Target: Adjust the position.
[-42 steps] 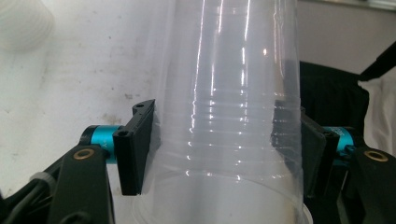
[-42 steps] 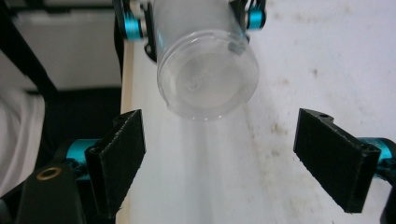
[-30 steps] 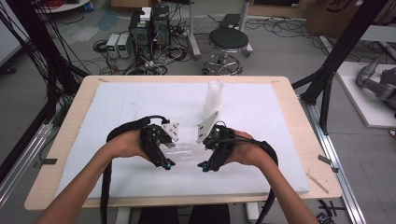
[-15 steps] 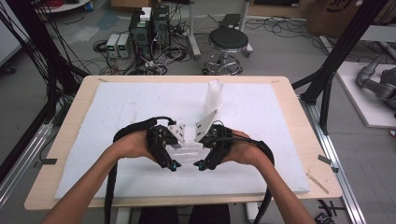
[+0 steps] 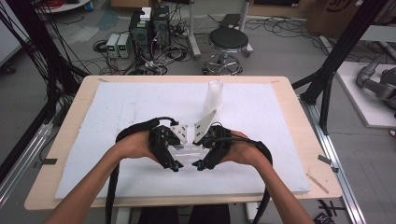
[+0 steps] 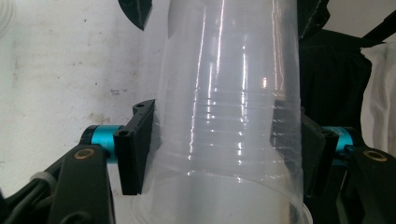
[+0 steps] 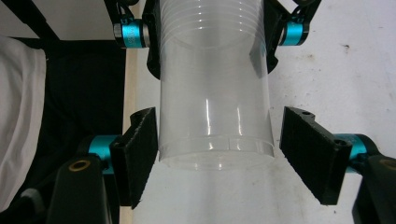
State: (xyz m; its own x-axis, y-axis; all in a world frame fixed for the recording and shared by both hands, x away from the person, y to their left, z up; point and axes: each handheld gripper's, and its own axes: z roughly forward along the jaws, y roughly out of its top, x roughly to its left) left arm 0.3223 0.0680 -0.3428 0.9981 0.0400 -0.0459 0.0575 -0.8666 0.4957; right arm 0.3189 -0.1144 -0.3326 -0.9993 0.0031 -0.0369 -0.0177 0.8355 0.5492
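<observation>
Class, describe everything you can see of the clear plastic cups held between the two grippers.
The clear plastic cups form a nested stack of thin, glossy, see-through plastic with ridged rings along the wall. It lies roughly level just above the white table cover. The left gripper clamps one end. The right gripper, whose jaws have just been closing, straddles the other end: one pad touches, the other stands apart.

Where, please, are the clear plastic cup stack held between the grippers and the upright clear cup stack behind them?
Held clear plastic cup stack [image 7: 215, 116], right gripper view, its smooth side wall.
Upright clear cup stack [image 5: 213, 95], high view, its upper wall.
</observation>
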